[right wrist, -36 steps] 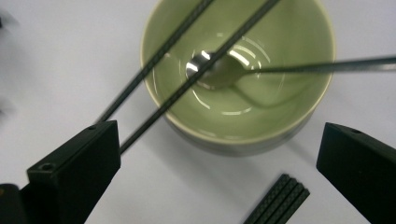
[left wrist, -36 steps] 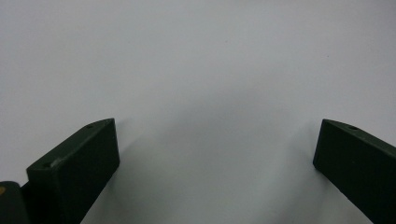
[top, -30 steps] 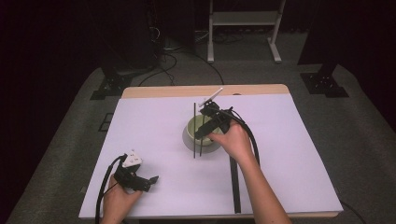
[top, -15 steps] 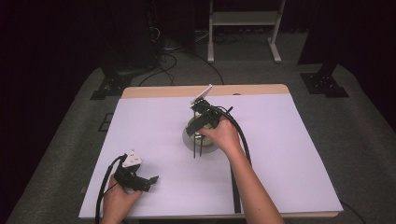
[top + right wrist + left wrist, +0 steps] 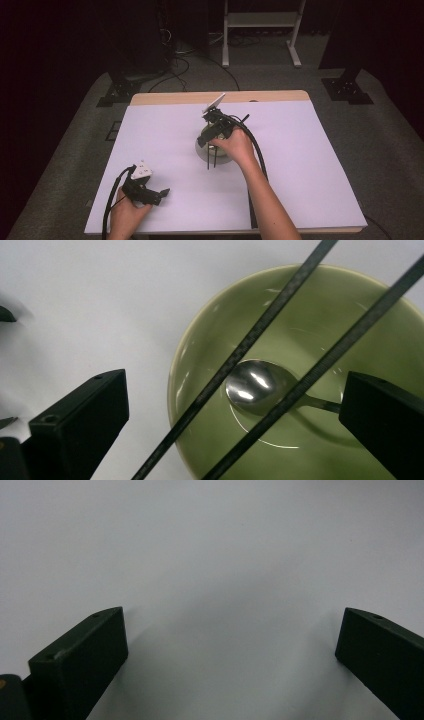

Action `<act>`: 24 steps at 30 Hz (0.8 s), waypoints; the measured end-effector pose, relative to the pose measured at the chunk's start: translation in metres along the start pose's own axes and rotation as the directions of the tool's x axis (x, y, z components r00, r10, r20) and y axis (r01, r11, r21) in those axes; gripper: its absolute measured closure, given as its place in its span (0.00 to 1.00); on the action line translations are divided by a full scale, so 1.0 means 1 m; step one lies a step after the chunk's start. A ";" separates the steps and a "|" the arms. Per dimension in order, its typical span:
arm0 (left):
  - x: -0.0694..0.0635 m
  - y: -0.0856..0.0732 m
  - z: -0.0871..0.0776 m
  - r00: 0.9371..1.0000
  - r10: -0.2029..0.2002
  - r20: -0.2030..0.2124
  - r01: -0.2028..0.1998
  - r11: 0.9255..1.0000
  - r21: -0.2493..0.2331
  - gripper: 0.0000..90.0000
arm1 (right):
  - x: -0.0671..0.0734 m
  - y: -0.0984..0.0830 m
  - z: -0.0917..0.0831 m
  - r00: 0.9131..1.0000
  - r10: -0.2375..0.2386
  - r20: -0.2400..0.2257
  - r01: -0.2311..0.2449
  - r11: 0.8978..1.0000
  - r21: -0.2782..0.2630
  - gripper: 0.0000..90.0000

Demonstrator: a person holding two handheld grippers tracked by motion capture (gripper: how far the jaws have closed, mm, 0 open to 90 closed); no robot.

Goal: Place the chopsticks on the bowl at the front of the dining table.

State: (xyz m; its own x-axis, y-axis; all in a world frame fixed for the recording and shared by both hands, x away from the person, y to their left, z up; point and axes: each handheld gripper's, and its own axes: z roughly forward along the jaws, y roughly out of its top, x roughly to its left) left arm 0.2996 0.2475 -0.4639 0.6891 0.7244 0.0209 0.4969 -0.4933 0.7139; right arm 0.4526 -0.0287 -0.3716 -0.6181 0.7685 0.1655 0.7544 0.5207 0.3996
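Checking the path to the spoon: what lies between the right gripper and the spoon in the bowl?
In the right gripper view, two chopsticks cross above the spoon in the green bowl.

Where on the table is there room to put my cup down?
The far right of the white table, right of the black strip, is bare. So is the far left corner, beyond the left gripper. The middle is crowded: the green bowl with its spoon, two black rods, and the right gripper above.
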 end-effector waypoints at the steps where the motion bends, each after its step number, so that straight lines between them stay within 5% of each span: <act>1: 0.000 0.000 0.000 1.000 0.000 0.000 0.000 1.000 0.000 0.00 | 0.000 0.000 0.001 1.000 -0.003 0.000 0.003 1.000 0.001 0.00; 24: 0.000 0.000 0.000 1.000 0.000 0.000 0.000 1.000 0.001 0.00 | 0.011 0.002 0.006 1.000 -0.022 -0.021 0.022 1.000 0.007 0.00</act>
State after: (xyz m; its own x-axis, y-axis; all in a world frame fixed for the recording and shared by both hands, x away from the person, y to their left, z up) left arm 0.2995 0.2475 -0.4638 0.6891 0.7244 0.0214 0.4974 -0.4943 0.7130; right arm 0.4482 -0.0167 -0.3744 -0.6389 0.7489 0.1762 0.7423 0.5400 0.3967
